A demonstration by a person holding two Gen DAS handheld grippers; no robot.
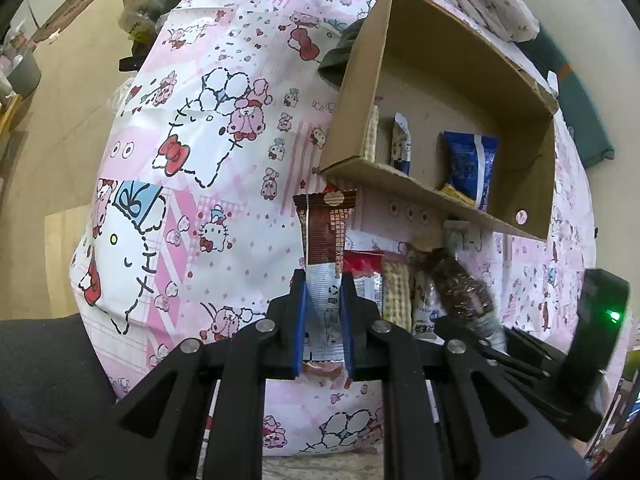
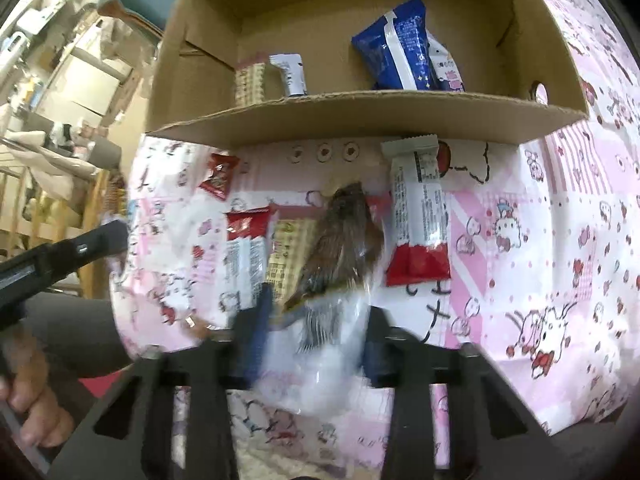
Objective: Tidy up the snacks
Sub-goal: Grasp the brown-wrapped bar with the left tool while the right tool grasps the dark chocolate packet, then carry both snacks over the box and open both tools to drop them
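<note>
Snacks lie before a cardboard box (image 2: 360, 112) on the patterned cloth: the right claw (image 2: 312, 344) clamps a clear packet (image 2: 340, 256) pointing lengthwise toward the box, while the left claw (image 1: 324, 316) grips a brown wrapper (image 1: 324, 232) likewise.

You see the brown wafer pack (image 1: 324, 236) upright beside the cardboard box's (image 1: 404, 182) near wall; your clear brown-filled packet (image 2: 340, 248) tilts nearby.
</note>
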